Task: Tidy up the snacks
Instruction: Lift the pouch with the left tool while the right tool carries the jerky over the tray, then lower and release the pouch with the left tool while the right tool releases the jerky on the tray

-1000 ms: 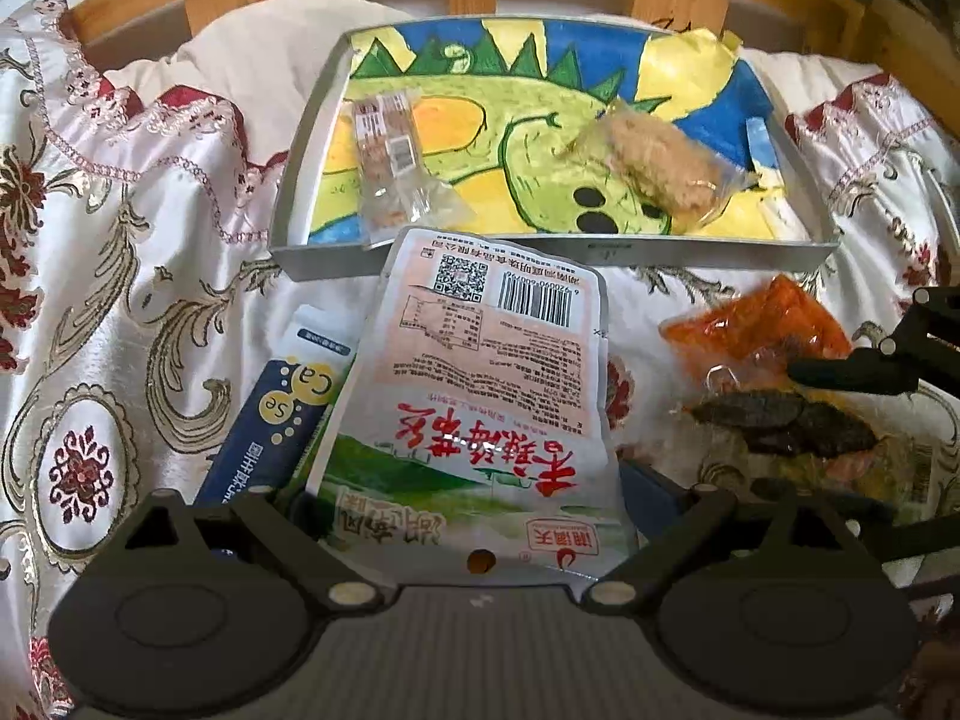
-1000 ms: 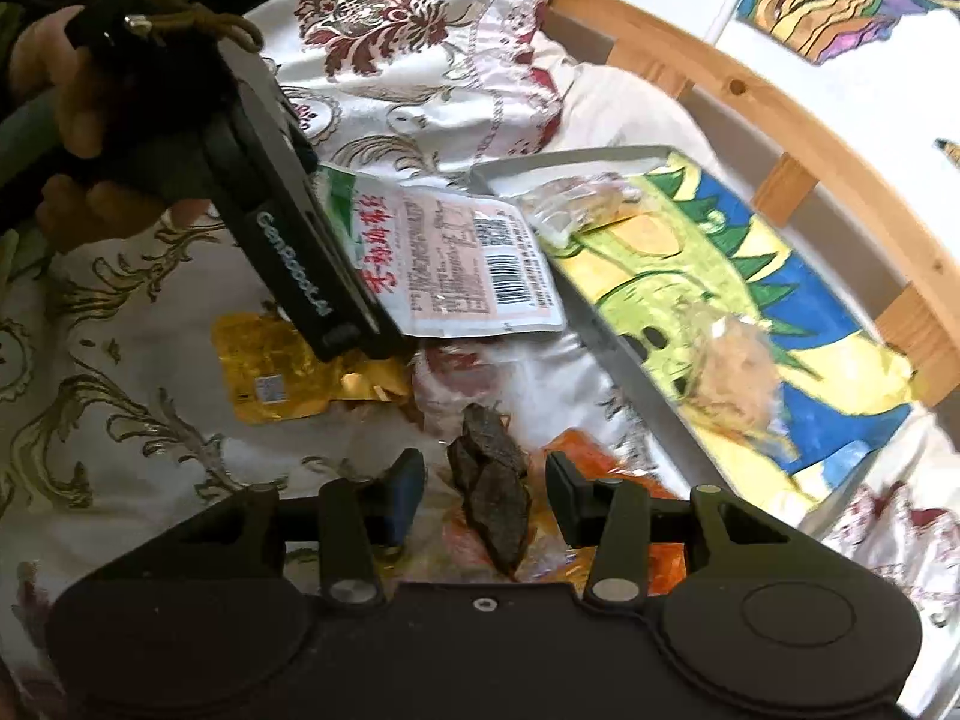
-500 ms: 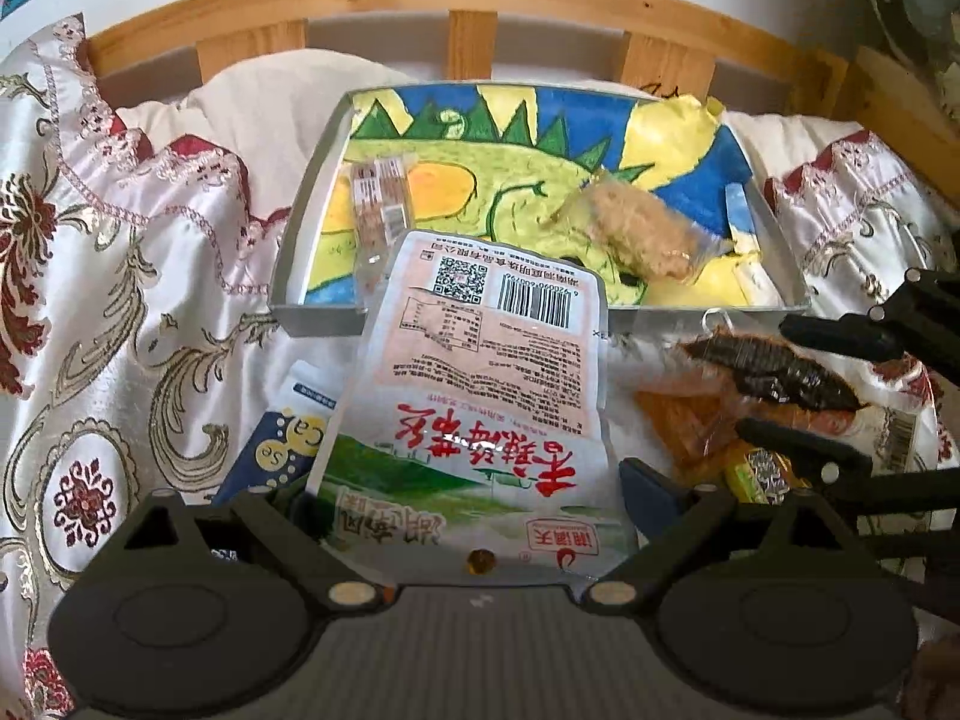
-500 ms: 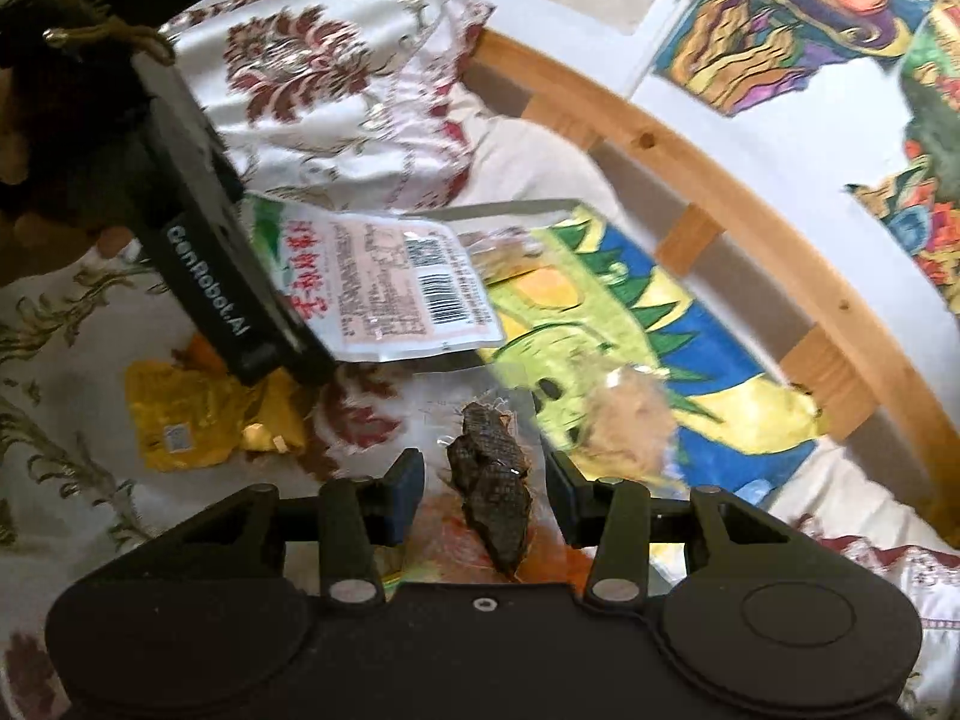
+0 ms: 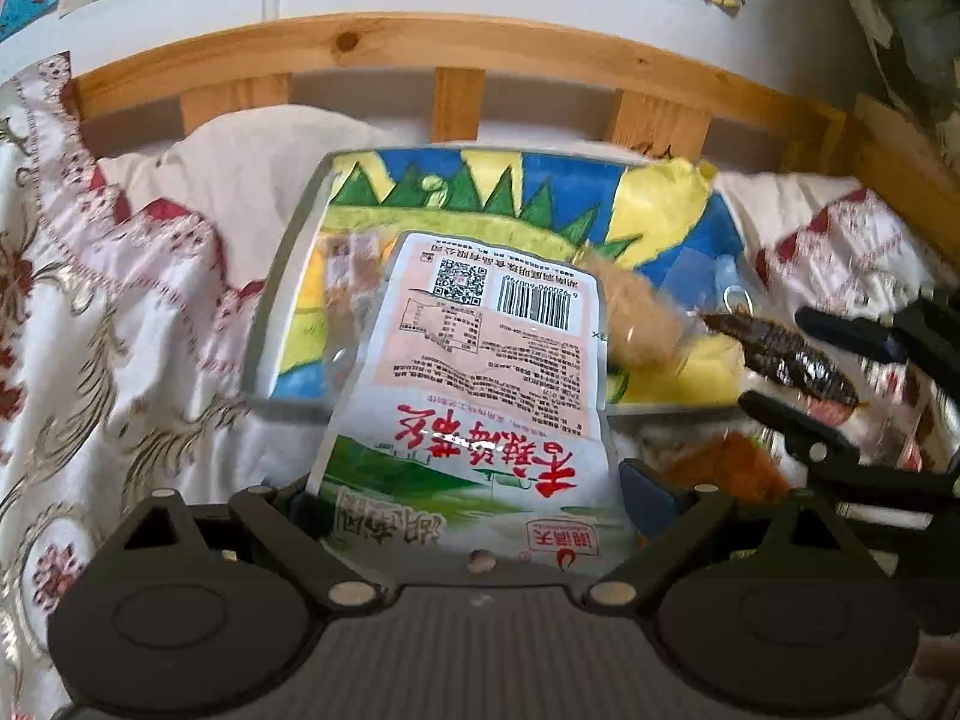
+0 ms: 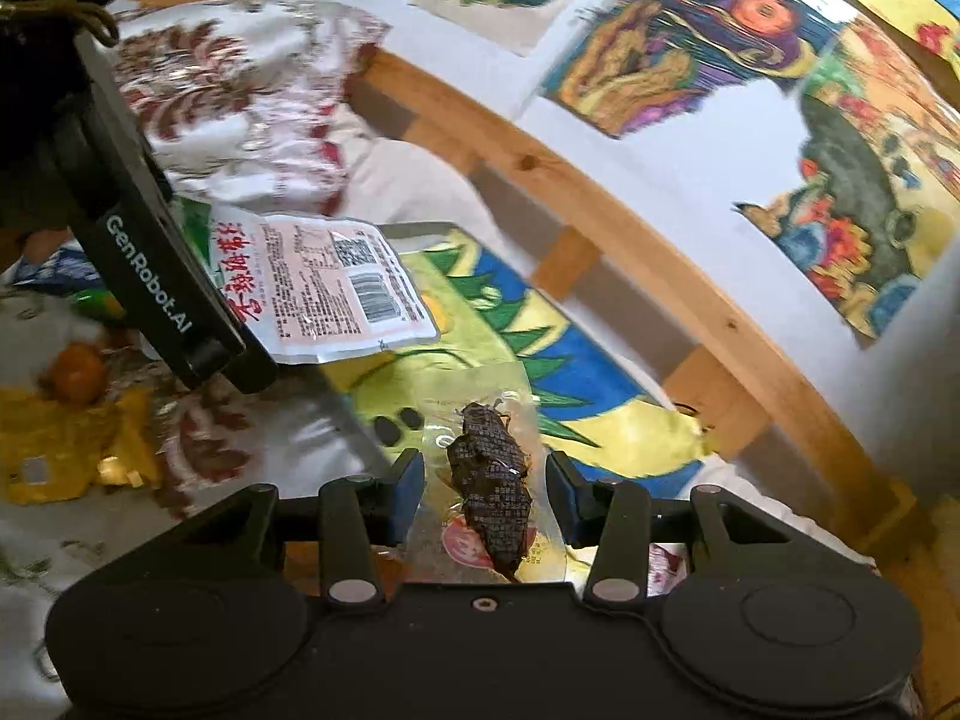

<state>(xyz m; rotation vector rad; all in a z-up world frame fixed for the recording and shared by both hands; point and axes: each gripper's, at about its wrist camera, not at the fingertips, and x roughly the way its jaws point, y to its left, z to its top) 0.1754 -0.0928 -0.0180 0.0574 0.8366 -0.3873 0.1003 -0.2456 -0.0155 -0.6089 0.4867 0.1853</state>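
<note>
The left claw (image 5: 474,504) holds the big white bag (image 5: 480,396) and the right claw (image 6: 485,495) holds the dark snack (image 6: 492,480) above the tray (image 5: 270,324), so lower both gently inside.

- The big snack packet (image 5: 480,396) is glossy printed plastic film with bright glare spots.
- The small packet (image 6: 489,480) is clear, shiny wrap around a dark, wrinkled, rough-looking piece.
- The tray (image 5: 282,276) has smooth grey walls, metal or plastic unclear; its floor looks like matt painted paper.
- The bedspread (image 5: 120,312) is satiny, patterned cloth.
- The far bed rail (image 5: 420,54) is bare, knotted wood.
- Both grippers are matt black plastic.
</note>
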